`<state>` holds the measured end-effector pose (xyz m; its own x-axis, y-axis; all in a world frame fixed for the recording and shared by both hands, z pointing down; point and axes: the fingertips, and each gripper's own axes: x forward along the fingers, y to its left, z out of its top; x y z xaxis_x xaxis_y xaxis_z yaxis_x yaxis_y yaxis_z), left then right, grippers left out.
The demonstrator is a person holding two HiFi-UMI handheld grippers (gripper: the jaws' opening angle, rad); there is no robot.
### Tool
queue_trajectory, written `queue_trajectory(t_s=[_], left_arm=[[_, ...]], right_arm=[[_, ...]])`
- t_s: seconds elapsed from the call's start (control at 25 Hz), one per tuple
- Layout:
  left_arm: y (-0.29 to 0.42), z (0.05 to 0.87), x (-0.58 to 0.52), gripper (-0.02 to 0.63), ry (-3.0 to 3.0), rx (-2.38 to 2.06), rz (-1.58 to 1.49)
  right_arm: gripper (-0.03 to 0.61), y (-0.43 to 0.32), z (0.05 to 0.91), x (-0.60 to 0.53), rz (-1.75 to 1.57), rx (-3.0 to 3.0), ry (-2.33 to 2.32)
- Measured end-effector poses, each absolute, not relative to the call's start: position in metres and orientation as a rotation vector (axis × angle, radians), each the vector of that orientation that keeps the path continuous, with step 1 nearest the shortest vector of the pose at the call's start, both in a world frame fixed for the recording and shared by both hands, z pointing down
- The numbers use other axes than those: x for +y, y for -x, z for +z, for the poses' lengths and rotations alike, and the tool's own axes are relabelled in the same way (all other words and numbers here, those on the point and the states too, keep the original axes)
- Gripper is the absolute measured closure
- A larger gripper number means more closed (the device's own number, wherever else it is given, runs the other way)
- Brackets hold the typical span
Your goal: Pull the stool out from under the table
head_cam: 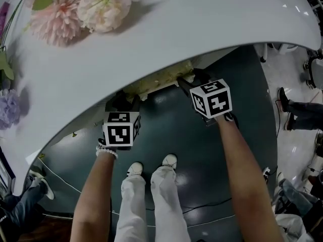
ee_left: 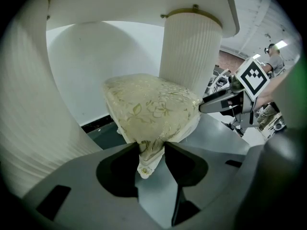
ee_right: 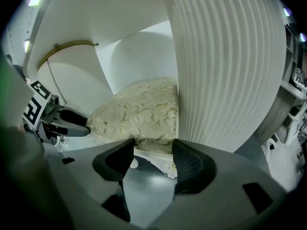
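**Both tongs on the stool seat, ready to draw it out**

The stool (ee_left: 148, 104) sits tucked under the counter (head_cam: 166, 29), its cream seat with gold floral brocade lying between two white fluted pedestals (ee_left: 189, 51). From the head view only a sliver of the seat shows past the counter's curved rim.

The left tongs (ee_left: 151, 150) are pinched on a hanging corner of the seat cover, with the fabric bunched between the tips. The right tongs (ee_right: 152, 152) stand wider and are clamped across the seat's near edge, close beside the other pedestal (ee_right: 225, 66).

The left grip looks to be on loose cloth rather than on the padded seat. A hard tug there could stretch or slip the cover instead of moving the stool. A deeper bite on the seat edge, like the right side has, would probably carry the load better.

The pull should be even on both sides and straight back toward the person, keeping the seat centred between the pedestals so it does not catch on either. Keeping the pull low would also help, so the seat does not rise into the counter's underside.

The counter is glossy white and carries pink and white flowers (head_cam: 75, 9) at its far side. The floor (head_cam: 176, 130) is smooth, dark teal and reflective, so the stool should slide. A thin cable (head_cam: 212, 203) lies across the floor behind the person's white shoes (head_cam: 151, 165). Other people's legs (head_cam: 298, 112) show at the room's edges.
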<state>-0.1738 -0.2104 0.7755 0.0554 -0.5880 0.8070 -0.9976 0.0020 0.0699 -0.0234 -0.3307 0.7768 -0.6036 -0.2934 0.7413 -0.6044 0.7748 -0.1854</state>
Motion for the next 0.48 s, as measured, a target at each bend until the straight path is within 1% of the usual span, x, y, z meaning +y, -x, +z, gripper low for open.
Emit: queue_trajectory(t_s=[0.48], left_arm=[[0.152,0.777,-0.173,0.437,-1.706,-1.544,0.827]], right_arm=[[0.305,-0.004,0.778,-0.287,0.594,-2.210,-0.707]])
